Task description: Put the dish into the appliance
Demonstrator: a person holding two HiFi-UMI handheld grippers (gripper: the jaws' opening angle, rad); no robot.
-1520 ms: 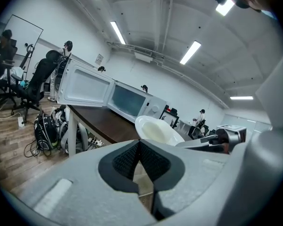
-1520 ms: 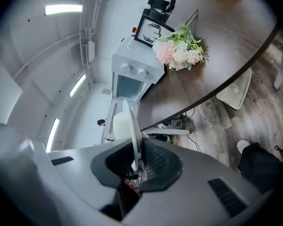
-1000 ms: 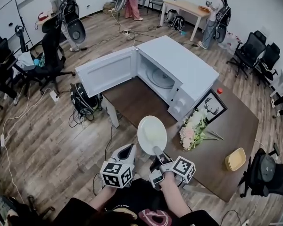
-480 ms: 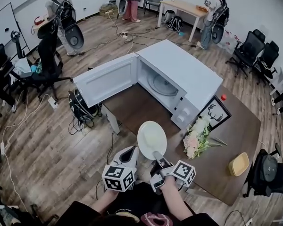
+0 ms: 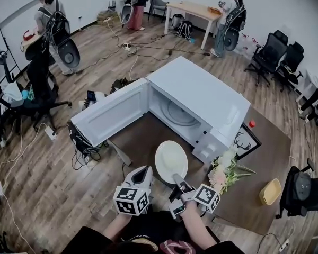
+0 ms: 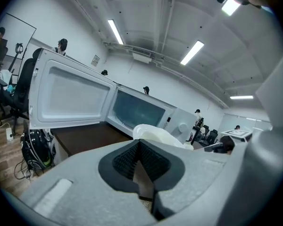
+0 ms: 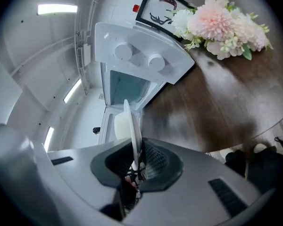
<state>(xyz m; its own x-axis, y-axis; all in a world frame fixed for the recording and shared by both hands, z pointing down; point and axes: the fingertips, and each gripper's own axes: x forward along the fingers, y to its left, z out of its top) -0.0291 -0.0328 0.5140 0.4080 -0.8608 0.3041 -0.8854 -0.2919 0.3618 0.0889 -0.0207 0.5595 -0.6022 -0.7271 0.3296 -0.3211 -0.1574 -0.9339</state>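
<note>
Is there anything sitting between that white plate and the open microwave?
Nothing: only bare brown tabletop separates the plate from the microwave, whose door stands open. The head view shows it.

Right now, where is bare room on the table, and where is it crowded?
Bare: the table between the microwave door and the plate; also between flowers and yellow bowl. Crowded: flowers beside the picture frame.

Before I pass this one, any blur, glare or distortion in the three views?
Head view: sharp, but fisheye bows the microwave. Left gripper view: ceiling light strips glare; corners vignetted. Right gripper view: table looks smeared, bouquet crisp, plate edge-on.
</note>
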